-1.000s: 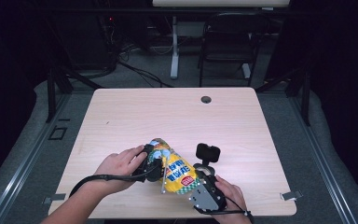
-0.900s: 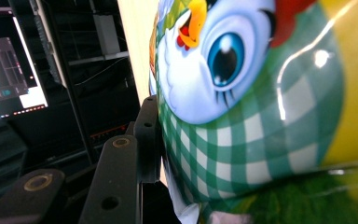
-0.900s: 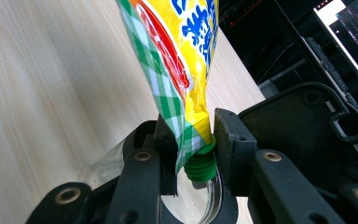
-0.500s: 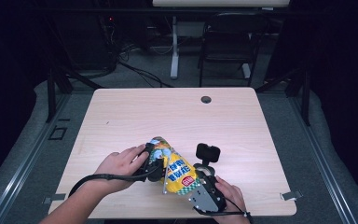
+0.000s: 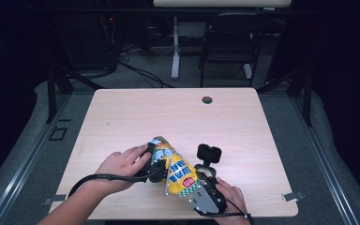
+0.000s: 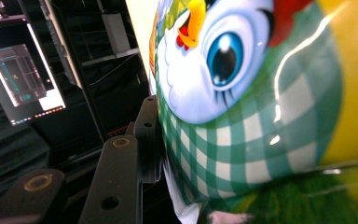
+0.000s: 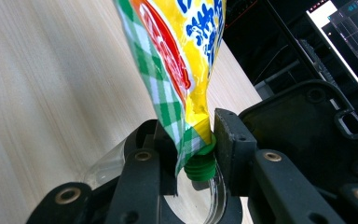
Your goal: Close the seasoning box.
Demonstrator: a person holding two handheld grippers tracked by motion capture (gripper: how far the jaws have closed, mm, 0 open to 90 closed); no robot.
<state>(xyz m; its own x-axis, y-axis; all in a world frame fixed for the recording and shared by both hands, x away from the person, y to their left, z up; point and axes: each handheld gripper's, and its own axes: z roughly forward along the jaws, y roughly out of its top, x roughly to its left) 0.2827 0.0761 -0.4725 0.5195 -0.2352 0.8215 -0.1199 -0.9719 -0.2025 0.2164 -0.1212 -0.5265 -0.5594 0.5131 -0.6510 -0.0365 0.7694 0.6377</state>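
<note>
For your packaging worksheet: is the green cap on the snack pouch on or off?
On: the green cap sits on the snack pouch, between the right claw jaws.

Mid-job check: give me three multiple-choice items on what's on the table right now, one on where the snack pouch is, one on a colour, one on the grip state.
1. Where is the snack pouch?
A. at the table's far edge
B. near the table's front edge, between the two grippers
C. on the floor

2. What colour is the pouch's screw cap?
A. green
B. red
C. white

3. How does the right gripper stand at the cap end?
A. wide open, away from the pouch
B. shut flat with nothing between
C. jaws on either side of the cap end, closed on it

Answers: 1 B, the high view shows it near the front of the table, between the left gripper and the right; 2 A, the right gripper view shows a green cap; 3 C, both jaws press the pouch just above the cap.
</note>
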